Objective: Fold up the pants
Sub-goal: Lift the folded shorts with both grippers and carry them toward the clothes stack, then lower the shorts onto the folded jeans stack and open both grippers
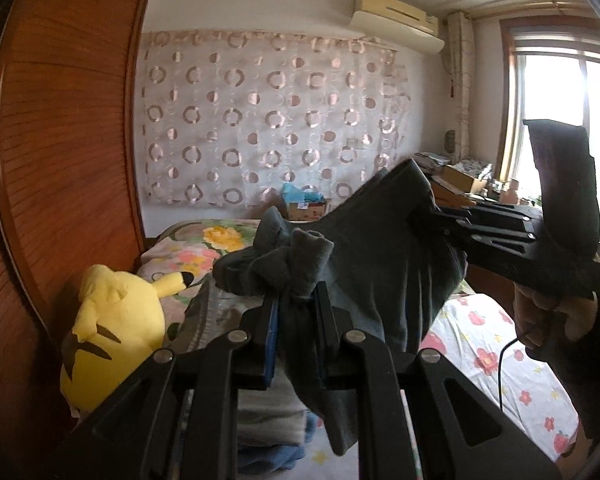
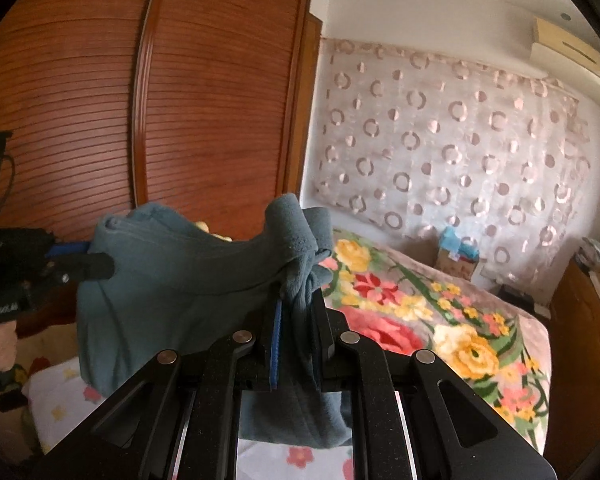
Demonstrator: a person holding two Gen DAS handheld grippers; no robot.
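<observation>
Dark grey-blue pants [image 1: 380, 248] hang in the air above the bed, stretched between both grippers. My left gripper [image 1: 296, 300] is shut on a bunched corner of the cloth, which sticks up between its fingers. In the same view my right gripper [image 1: 424, 216] comes in from the right, held by a hand [image 1: 540, 312], and pinches the other corner. In the right wrist view my right gripper [image 2: 298, 304] is shut on a bunch of the pants [image 2: 172, 276], and my left gripper [image 2: 96, 258] grips the far corner at the left. The lower part of the pants hangs down behind the fingers.
A bed with a flowered blanket [image 2: 440, 320] and a flowered sheet [image 1: 500, 360] lies below. A yellow plush toy [image 1: 112, 328] sits by the wooden wardrobe [image 1: 60, 160]. Folded grey and blue cloths [image 1: 268, 428] lie under my left gripper. A cluttered desk [image 1: 460, 180] stands by the window.
</observation>
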